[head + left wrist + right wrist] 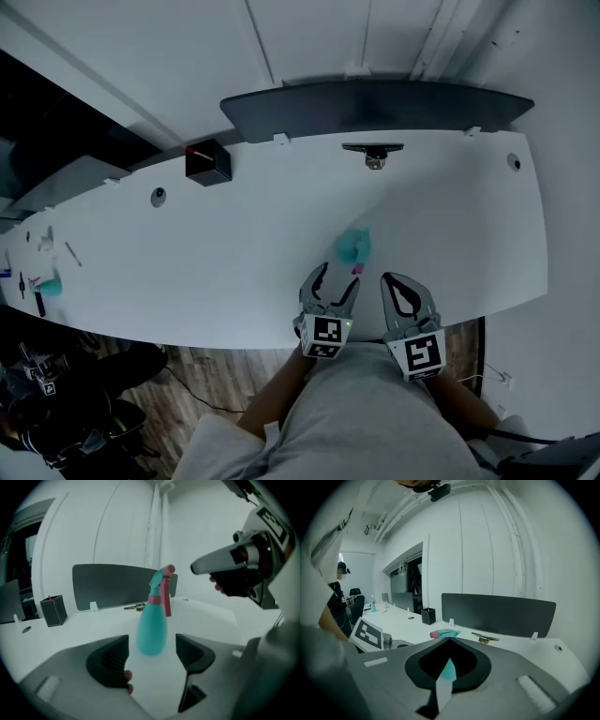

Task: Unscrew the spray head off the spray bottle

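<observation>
My left gripper [338, 275], jaws apart, faces the spray bottle [354, 247] without touching it; my right gripper [392, 279], jaws together, sits beside the bottle; a black box [207, 162] stands well behind the bottle.

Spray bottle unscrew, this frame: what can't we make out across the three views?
- Head view: the spray bottle is a blurred smear, so its neck joint is unreadable.
- Right gripper view: the shut right gripper hides most of the spray bottle; mainly the spray head shows.
- Left gripper view: how far the spray bottle stands beyond the open left gripper is unclear.
- Head view: the small items at the far left are too small to identify.
</observation>
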{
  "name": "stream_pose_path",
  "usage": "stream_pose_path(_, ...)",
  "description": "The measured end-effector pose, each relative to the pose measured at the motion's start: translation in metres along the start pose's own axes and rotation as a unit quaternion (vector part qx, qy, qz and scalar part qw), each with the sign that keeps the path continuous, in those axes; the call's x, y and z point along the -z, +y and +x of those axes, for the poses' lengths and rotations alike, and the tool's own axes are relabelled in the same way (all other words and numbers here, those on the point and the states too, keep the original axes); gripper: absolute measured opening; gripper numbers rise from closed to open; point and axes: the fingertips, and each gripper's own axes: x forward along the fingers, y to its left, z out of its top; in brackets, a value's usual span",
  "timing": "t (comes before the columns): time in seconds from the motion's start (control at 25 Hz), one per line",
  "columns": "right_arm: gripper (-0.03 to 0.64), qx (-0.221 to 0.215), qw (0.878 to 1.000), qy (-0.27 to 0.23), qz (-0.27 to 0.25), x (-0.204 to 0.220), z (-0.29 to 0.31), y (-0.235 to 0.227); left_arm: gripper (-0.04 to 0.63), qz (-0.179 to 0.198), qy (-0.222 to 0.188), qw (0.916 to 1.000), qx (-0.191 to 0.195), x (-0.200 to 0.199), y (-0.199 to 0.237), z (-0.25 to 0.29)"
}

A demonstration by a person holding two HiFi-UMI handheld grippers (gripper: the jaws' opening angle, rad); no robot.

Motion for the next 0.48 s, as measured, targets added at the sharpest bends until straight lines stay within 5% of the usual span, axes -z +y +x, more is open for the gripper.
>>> stream_pose_path(0.24,0.0,0.006,1.0,0.005,-0.005,0.002,-0.002,-0.018,0.414,0.053,0.025,0.9973,0.044,0.019,-0.014,0.048)
stream_pose_path(0.48,0.0,0.007,1.0,0.018,0.013,-0.006,0.006,-0.03,0.423,0.082,0.016,0.9959,0.036,0.011,-0.013,0.084)
